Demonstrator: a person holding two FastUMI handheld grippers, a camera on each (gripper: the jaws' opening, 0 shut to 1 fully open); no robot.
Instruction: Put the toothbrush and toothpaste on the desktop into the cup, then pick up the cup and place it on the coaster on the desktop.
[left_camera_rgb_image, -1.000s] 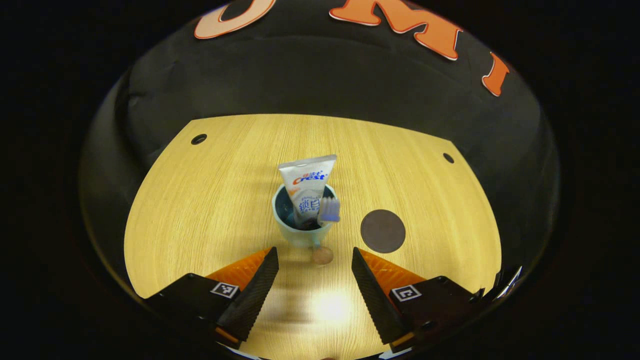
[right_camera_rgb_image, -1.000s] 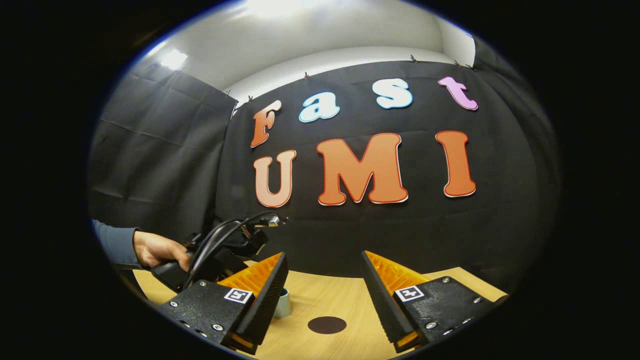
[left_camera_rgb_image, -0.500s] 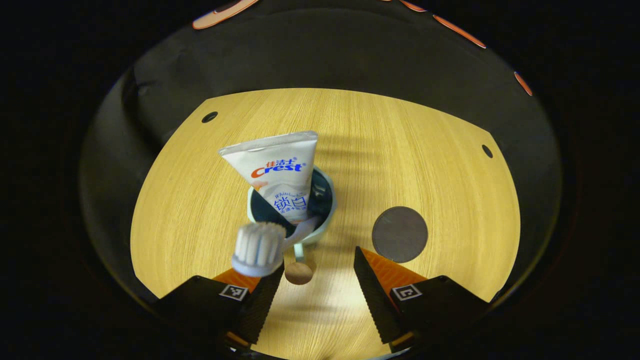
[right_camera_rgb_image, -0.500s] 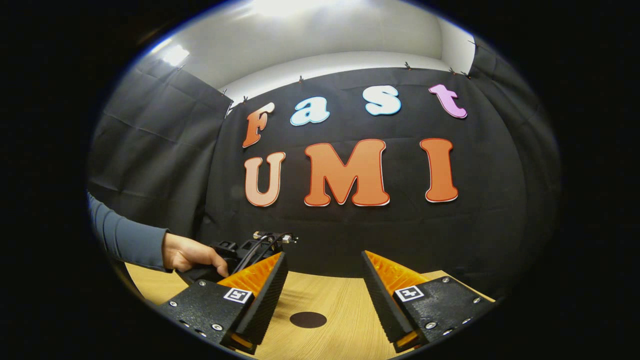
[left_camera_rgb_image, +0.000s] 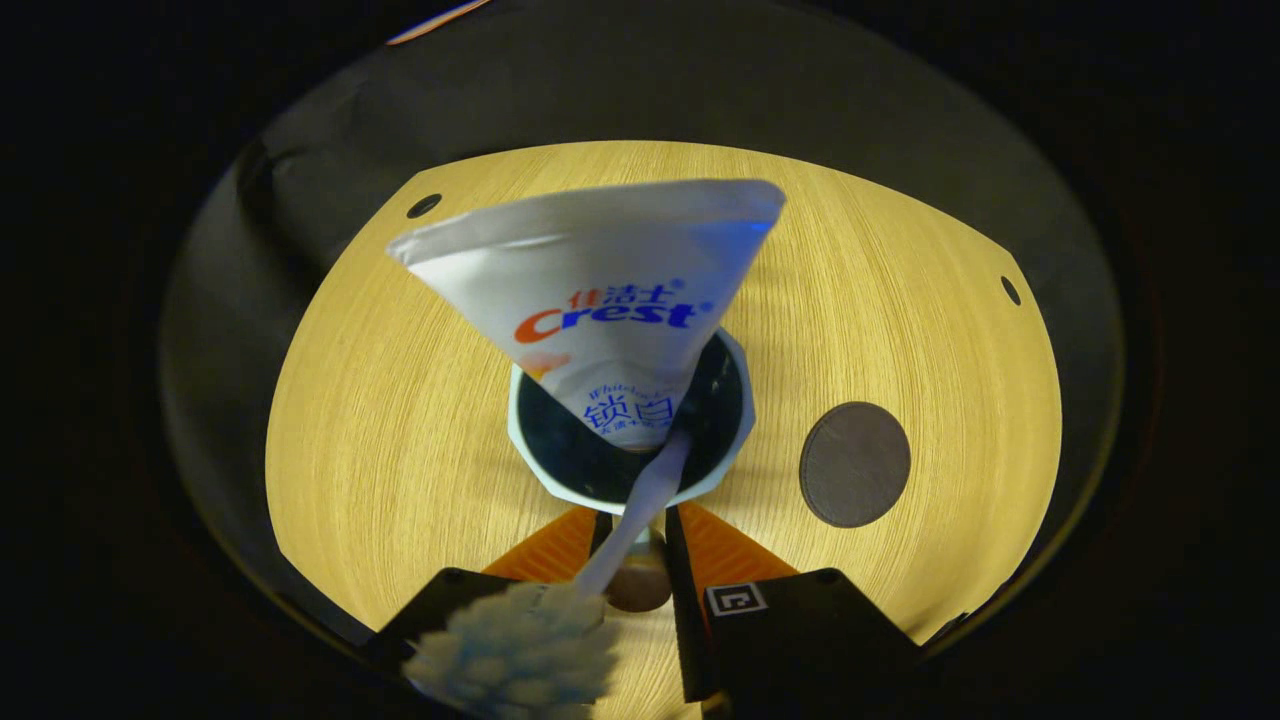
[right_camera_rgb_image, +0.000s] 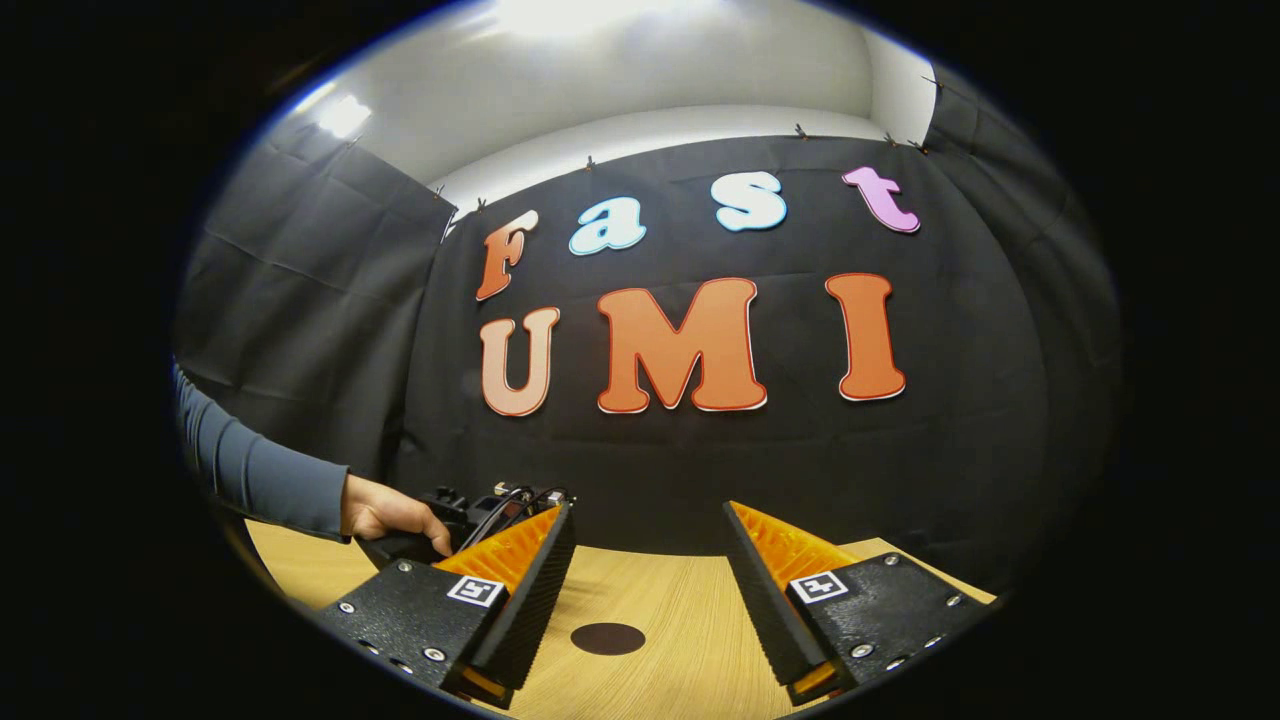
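Note:
A pale teal cup stands on the wooden desktop in the left gripper view. A white toothpaste tube stands in it, crimped end up. The toothbrush leans out over the near rim, its bristled head close to the camera. My left gripper is at the cup's near side, with its fingers shut on the cup's handle, which ends in a brown knob. The dark round coaster lies right of the cup. My right gripper hangs open and empty above the coaster.
In the right gripper view, a person's hand in a grey-blue sleeve holds the other gripper at the left. Small dark holes mark the desktop's far corners. Black cloth walls stand behind the table.
My left gripper has moved in to the cup, and its wide-open fingers have come together on the handle. The right gripper has hardly moved and stays open.

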